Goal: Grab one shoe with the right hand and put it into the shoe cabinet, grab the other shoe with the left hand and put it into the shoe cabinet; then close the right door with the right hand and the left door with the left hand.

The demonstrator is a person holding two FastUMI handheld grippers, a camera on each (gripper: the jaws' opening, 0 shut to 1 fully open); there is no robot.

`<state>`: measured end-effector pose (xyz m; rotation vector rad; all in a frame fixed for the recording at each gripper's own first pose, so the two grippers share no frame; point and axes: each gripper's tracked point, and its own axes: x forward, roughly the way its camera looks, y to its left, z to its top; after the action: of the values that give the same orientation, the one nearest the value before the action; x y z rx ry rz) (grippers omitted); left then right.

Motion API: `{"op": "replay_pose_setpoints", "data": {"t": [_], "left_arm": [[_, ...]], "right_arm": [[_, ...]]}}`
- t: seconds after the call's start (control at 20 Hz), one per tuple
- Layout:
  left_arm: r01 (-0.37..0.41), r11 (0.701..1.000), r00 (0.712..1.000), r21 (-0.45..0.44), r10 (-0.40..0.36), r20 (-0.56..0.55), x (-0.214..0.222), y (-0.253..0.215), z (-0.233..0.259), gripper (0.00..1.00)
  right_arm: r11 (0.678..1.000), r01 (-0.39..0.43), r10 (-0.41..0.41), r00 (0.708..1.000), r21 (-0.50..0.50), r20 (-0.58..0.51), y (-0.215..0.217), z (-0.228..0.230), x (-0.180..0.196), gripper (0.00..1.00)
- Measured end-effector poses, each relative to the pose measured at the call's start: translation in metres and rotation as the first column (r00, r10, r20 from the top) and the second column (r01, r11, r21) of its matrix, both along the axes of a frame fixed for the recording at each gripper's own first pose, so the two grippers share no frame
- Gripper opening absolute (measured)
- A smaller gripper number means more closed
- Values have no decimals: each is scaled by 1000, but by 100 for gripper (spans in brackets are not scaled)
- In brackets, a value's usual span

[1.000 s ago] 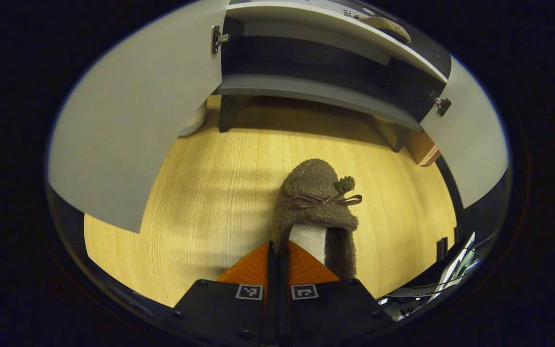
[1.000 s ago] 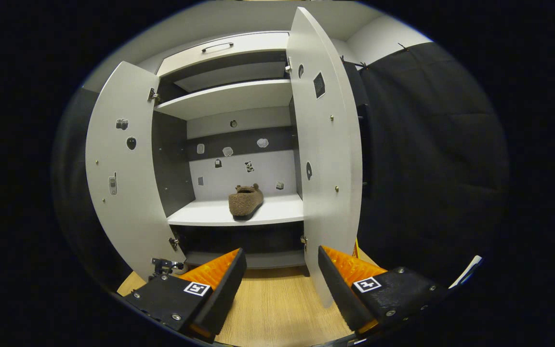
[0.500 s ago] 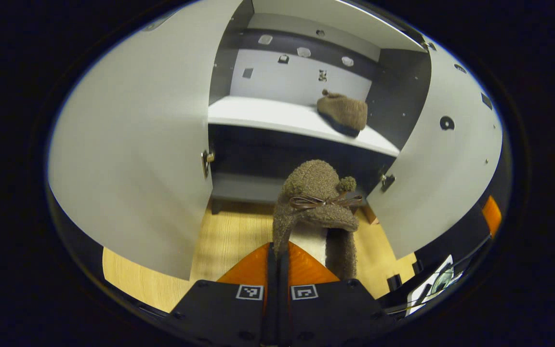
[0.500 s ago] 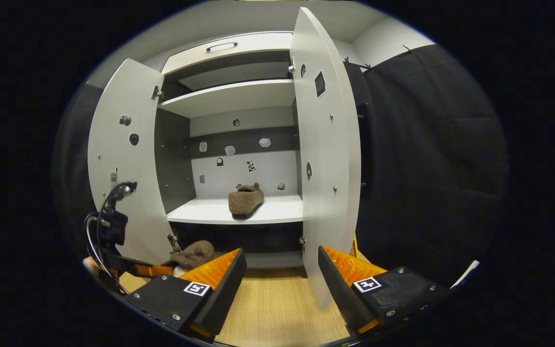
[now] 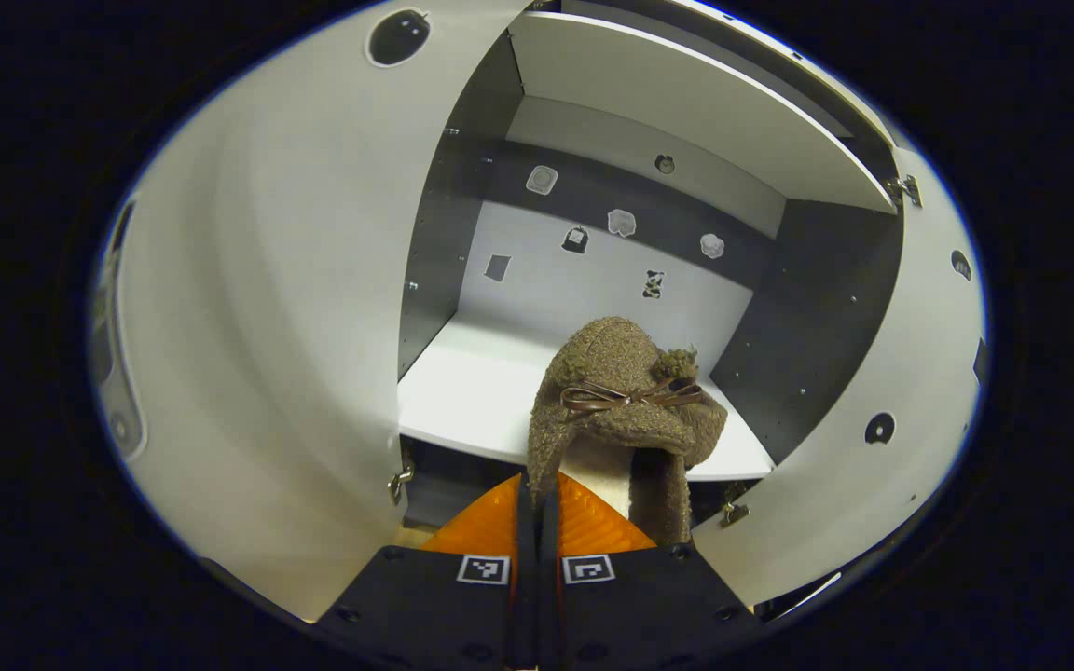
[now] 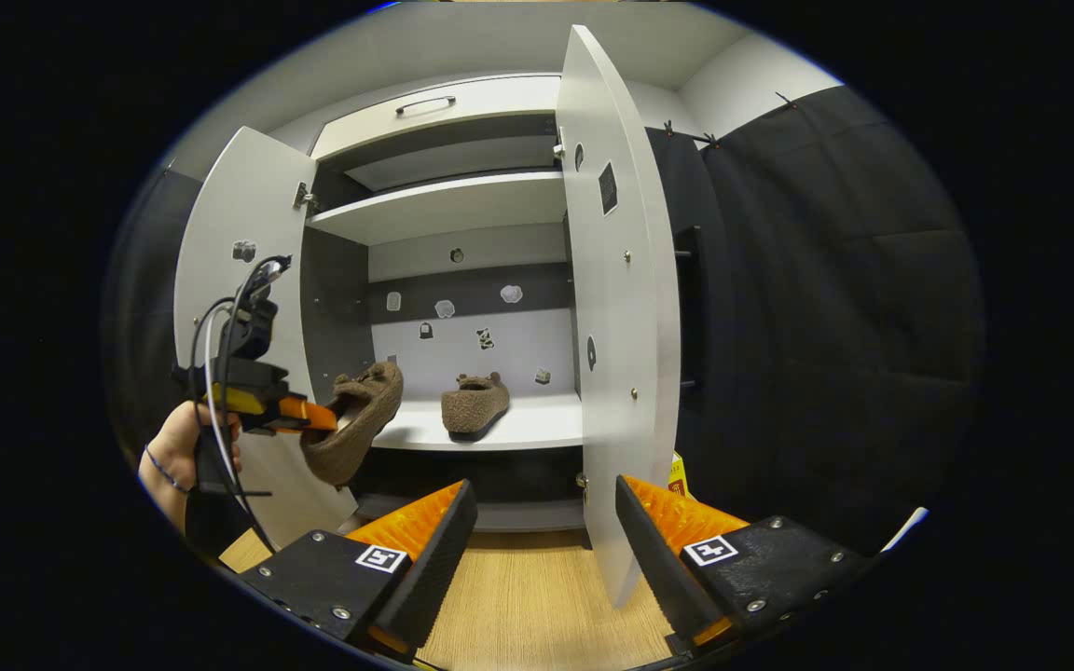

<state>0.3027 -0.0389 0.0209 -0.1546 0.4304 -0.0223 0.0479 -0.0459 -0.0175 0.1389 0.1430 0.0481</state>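
My left gripper (image 5: 537, 494) is shut on the collar of a fuzzy brown slipper (image 5: 616, 410) with a small bow, held in the air in front of the cabinet's white shelf (image 5: 472, 391). In the right gripper view the same slipper (image 6: 355, 419) hangs from the left gripper (image 6: 313, 417), held by a hand (image 6: 173, 457), at the shelf's left front. A second brown slipper (image 6: 474, 403) lies on the shelf (image 6: 537, 424). My right gripper (image 6: 542, 540) stands open and empty, low before the cabinet. Both doors, left (image 6: 239, 280) and right (image 6: 616, 308), are open.
The cabinet has an upper shelf (image 6: 444, 200) and a drawer with a handle (image 6: 425, 102) above it. Small stickers dot its back wall (image 6: 462, 326). The light wooden floor (image 6: 528, 606) lies below, and the black cloth wall (image 6: 826, 326) is at the right.
My left gripper has risen from the floor with the slipper and moved toward the shelf, between the open doors. The right gripper has barely moved and stays open.
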Motion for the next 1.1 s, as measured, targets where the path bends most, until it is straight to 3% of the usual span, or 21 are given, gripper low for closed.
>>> {"op": "replay_pose_setpoints", "data": {"t": [0.15, 0.3, 0.45, 0.55, 0.65, 0.9, 1.0, 1.1], "left_arm": [[-5, 999, 1000, 53, 4, 31, 49, -3, 29, 7], [2, 998, 1000, 66, -3, 18, 76, -7, 25, 6], [0, 1000, 1000, -5, 0, -5, 100, -12, 28, 7], [1, 1000, 1000, -2, -1, -7, 117, -9, 32, 7], [1, 998, 1000, 58, 1, -20, 129, -7, 26, 7], [-6, 998, 993, 67, 14, -118, 147, -5, -12, 7], [-18, 997, 993, 74, 26, -113, 149, -1, -16, 11], [-7, 997, 997, 75, 12, -74, 150, -2, -4, 25]], "right_arm": [[1000, 18, -18, 1000, 9, 6, -6, 4, 1, 92], [999, 39, -39, 999, 9, 10, -14, 8, 2, 92], [998, 62, -62, 998, 7, 13, -23, 12, 2, 92], [997, 78, -79, 997, 10, 18, -29, 17, 2, 92], [996, 89, -89, 996, 14, 21, -31, 19, 4, 92], [994, 108, -108, 994, 24, 12, -34, 16, 5, 92], [993, 118, -118, 993, 27, 6, -36, 13, 4, 92], [992, 122, -122, 993, 22, 0, -37, 11, 2, 92]]}}
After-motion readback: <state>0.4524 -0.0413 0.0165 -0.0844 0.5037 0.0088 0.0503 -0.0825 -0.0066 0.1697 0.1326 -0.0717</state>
